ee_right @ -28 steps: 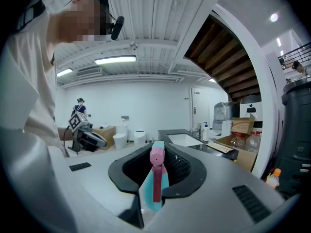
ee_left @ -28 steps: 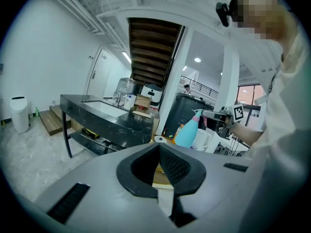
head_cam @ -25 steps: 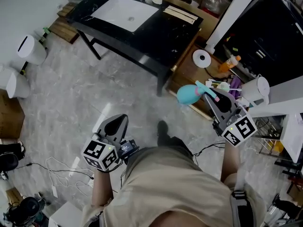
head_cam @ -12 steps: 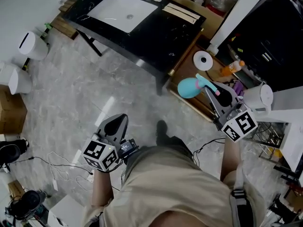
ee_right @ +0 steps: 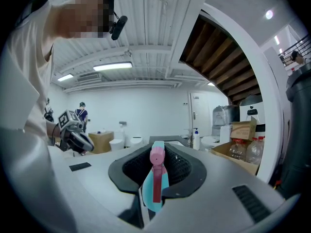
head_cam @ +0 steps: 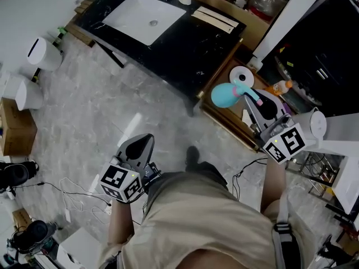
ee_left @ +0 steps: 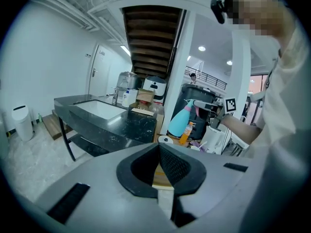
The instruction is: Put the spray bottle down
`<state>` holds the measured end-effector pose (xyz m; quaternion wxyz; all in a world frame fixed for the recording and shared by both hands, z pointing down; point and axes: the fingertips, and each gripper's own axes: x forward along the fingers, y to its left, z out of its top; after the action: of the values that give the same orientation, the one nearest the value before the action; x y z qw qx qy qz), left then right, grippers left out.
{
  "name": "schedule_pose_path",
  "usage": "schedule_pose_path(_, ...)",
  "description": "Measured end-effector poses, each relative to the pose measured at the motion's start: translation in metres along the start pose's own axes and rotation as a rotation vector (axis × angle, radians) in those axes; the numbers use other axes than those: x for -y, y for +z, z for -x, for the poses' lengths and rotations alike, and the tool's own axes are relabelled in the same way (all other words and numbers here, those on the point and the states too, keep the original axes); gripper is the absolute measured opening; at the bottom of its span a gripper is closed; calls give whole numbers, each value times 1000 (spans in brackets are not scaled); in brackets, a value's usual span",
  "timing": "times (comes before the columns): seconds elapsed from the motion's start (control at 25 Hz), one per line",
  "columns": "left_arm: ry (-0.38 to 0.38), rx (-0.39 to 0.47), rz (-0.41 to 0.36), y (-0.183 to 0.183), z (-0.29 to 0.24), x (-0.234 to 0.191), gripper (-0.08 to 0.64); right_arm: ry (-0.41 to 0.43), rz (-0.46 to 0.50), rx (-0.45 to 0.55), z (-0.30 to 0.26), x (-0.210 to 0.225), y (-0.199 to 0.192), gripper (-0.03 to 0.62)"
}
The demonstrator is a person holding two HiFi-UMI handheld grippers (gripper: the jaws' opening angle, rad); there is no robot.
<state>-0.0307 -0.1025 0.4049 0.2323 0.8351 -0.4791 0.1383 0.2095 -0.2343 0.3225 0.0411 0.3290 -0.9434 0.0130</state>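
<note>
Room: grey marbled floor [head_cam: 95, 111], white walls, and the underside of a dark staircase overhead in the left gripper view.
Table: a black table [head_cam: 196, 43] with a white sink basin [head_cam: 134, 15] set into it stands across the floor from the person.
Beside the table: a low wooden tray [head_cam: 224, 122] on the floor at the table's right end holds a paper roll [head_cam: 242, 75], an orange bottle [head_cam: 279, 87] and small clutter too jumbled to name.
Spray bottle: the teal body and pink nozzle [head_cam: 227, 94] are in the air over the wooden tray, near the paper roll and touching no surface. The left gripper view shows it roughly upright, with the wide body down.
Right gripper: the right gripper [head_cam: 248, 96] is held out level towards the tray. Its jaws are closed on the spray bottle's neck, and the pink nozzle pokes up between the pads in the right gripper view.
Left gripper: the left gripper [head_cam: 141, 142] is low at the person's left side and angled down at the floor. Its jaws are pressed together with nothing between them.
Left edge: two white bins [head_cam: 42, 54], a cardboard box [head_cam: 15, 133] and loose cables [head_cam: 73, 192] lie on the floor.
</note>
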Motion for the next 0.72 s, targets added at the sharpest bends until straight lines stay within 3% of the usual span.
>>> schedule_pose_path(0.24, 18, -2, -28, 10, -8, -2, 11, -9, 10, 53, -9, 19, 13, 74)
schedule_pose_path(0.72, 12, 33, -36, 24, -23, -20, 11, -28, 62, 67, -29, 37, 28, 74)
